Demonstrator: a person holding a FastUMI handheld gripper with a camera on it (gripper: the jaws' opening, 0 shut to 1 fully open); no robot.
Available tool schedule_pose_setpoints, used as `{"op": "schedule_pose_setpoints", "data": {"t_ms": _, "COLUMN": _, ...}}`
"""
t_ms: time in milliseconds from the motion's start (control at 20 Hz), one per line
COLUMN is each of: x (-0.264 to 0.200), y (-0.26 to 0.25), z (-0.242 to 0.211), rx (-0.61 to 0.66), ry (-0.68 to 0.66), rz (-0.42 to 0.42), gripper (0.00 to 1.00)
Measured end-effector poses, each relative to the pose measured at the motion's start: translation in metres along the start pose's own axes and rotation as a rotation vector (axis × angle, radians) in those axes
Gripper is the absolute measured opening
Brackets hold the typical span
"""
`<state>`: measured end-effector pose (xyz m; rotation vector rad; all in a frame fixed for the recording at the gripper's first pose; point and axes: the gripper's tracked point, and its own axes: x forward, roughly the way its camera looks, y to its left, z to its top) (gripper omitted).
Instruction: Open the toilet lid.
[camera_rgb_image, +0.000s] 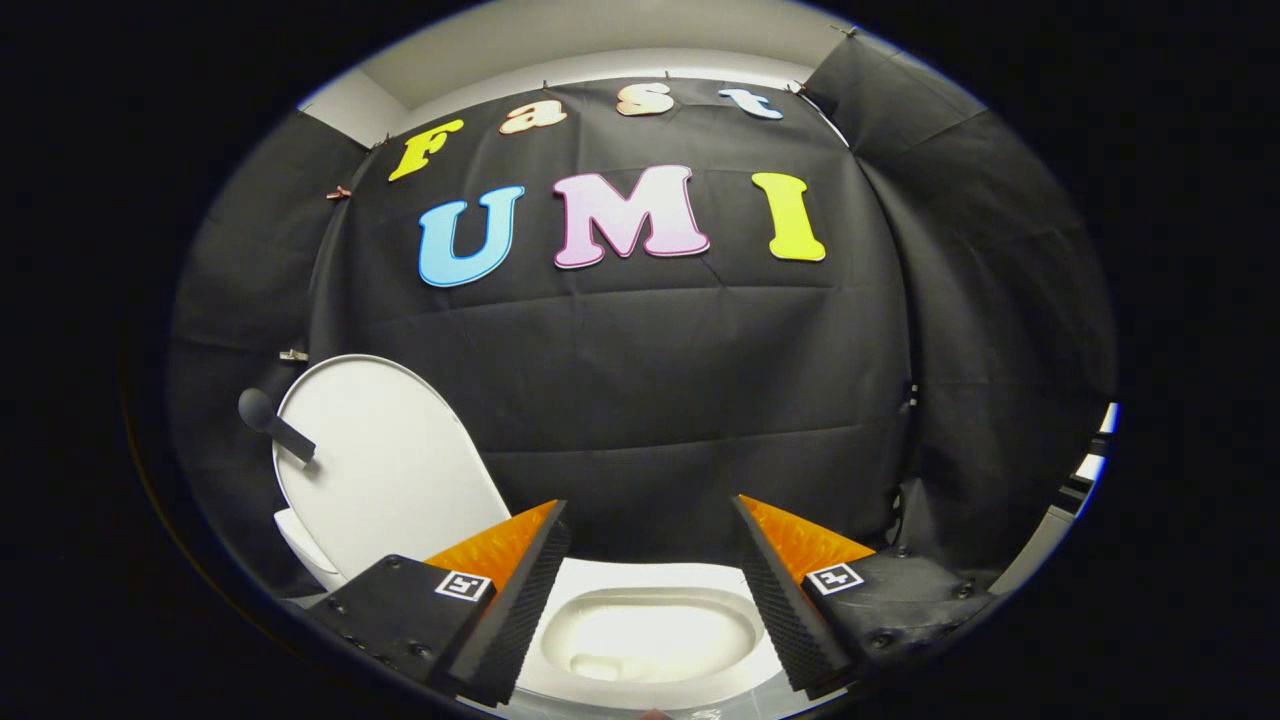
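The lid (385, 465) stands raised at the far left, tilted back above the bowl (650, 635), so the opening looks done. The gripper (650, 525) hangs released over the bowl, fingers spread wide, grasping nothing; only pulling away seems left.

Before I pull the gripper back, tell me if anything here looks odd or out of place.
Nothing stands out. The toilet lid stands raised, with a dark knobbed handle sticking off it. The bowl below looks clean. The gripper is open, fingers apart above the bowl, holding nothing.
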<state>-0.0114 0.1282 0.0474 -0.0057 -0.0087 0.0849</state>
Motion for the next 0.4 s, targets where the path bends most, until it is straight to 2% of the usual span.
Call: {"op": "schedule_pose_setpoints", "data": {"t_ms": 400, "x": -0.0002, "y": 0.0032, "z": -0.0038, "rx": -0.006, "ry": 0.006, "rz": 0.010, "gripper": 0.99}}
